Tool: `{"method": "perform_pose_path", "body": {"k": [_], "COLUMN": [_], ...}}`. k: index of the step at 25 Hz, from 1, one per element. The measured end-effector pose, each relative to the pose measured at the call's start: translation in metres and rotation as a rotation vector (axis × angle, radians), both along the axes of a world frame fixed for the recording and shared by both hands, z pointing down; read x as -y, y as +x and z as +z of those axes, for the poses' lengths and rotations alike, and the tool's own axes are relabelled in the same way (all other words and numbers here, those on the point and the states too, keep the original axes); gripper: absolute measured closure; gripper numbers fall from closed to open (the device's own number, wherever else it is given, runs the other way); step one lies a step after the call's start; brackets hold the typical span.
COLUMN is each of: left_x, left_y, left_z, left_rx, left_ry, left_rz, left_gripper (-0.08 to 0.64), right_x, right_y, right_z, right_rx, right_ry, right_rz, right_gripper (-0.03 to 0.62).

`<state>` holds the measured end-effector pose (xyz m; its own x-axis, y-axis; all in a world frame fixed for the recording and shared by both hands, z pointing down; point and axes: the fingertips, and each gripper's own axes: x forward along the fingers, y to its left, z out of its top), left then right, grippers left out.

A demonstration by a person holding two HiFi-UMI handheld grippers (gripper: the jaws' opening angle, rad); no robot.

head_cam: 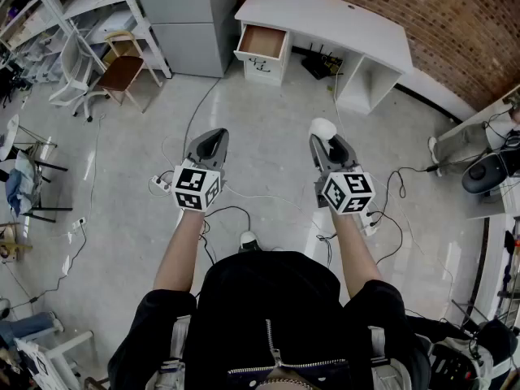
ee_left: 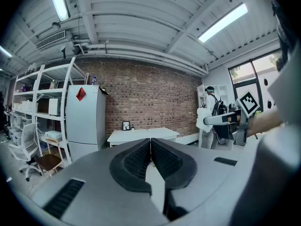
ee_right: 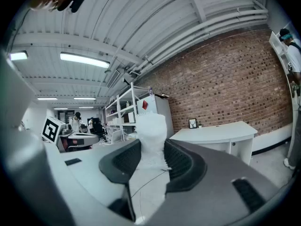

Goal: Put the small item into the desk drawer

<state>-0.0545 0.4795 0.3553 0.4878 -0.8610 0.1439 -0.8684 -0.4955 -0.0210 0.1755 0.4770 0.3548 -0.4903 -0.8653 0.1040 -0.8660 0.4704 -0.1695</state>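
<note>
My right gripper (head_cam: 323,133) is shut on a small white item (head_cam: 322,127), which sticks out past its jaw tips; in the right gripper view the white item (ee_right: 151,133) fills the gap between the two dark pads. My left gripper (head_cam: 213,138) is shut with nothing in it, its pads (ee_left: 141,159) meeting at the tips. Both are held out over the floor, level with each other. The white desk (head_cam: 325,19) stands ahead against the brick wall, with its left drawer (head_cam: 263,43) pulled open and showing a bare wooden bottom. The desk (ee_right: 216,134) also shows in the right gripper view.
A grey cabinet (head_cam: 185,15) stands left of the desk. Chairs (head_cam: 118,71) and white shelving (head_cam: 57,10) are at the far left. Cables (head_cam: 244,197) and a power strip (head_cam: 160,185) lie on the floor. Another desk with equipment (head_cam: 491,165) is at the right.
</note>
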Motion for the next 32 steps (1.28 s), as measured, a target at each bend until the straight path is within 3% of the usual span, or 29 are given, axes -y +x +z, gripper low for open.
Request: {"method": "perform_pose_path", "body": {"k": [14, 32], "left_x": [-0.004, 0.028], "left_y": [-0.008, -0.024], "left_z": [0.008, 0.018], "left_rx": [0.006, -0.015], "left_ry": [0.041, 0.026], "left_rz": [0.03, 0.047], "left_gripper": [0.54, 0.54], "right_x": [-0.003, 0.004], "right_y": [-0.007, -0.019], "right_z": [0.001, 0.019], "right_rx": [-0.005, 0.002], "right_ry": [0.102, 0.044], "right_rz": [0.007, 0.047], "right_gripper": [0.431, 0.431]}}
